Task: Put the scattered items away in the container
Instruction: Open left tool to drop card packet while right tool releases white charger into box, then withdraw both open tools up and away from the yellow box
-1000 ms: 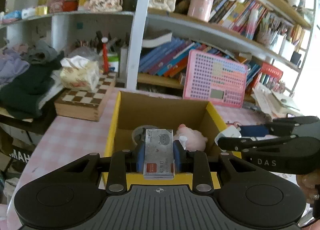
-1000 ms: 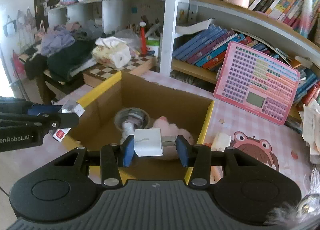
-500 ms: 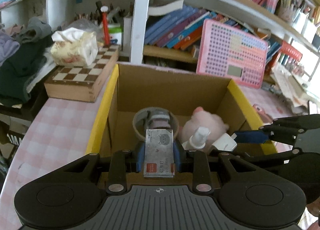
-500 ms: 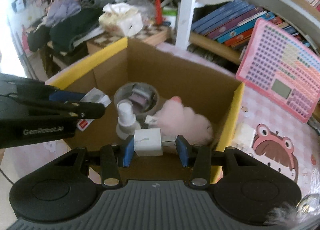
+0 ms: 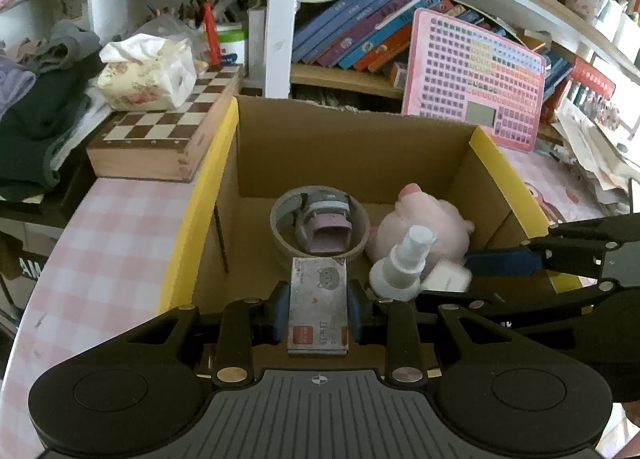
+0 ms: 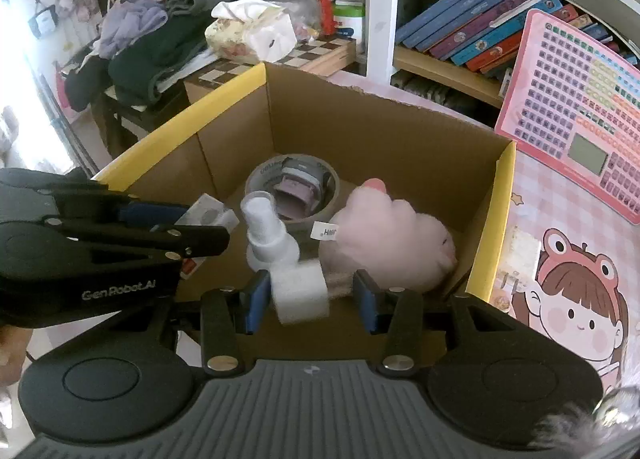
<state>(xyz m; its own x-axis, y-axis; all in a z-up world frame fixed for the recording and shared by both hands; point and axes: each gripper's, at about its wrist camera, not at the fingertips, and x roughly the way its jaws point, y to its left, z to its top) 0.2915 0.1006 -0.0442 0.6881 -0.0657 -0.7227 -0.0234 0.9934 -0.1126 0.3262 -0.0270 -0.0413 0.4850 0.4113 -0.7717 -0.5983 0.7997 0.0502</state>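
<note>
Blurred white block (image 6: 300, 293) between right tongs (image 6: 308, 299), contact unclear

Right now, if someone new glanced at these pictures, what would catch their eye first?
Probably the yellow-rimmed cardboard box in the middle, with a pink plush toy, a tape roll and a white spray bottle inside. Over it, the left tool grips a small grey staple box, and the right tool has a white charger block between its jaws. Behind leans a pink toy keyboard.

In your box (image 5: 352, 147), the tape roll (image 5: 319, 227) sits left of the plush toy (image 5: 424, 227), the spray bottle (image 5: 404, 263) in front; the chessboard (image 5: 160, 135) lies left outside.
</note>
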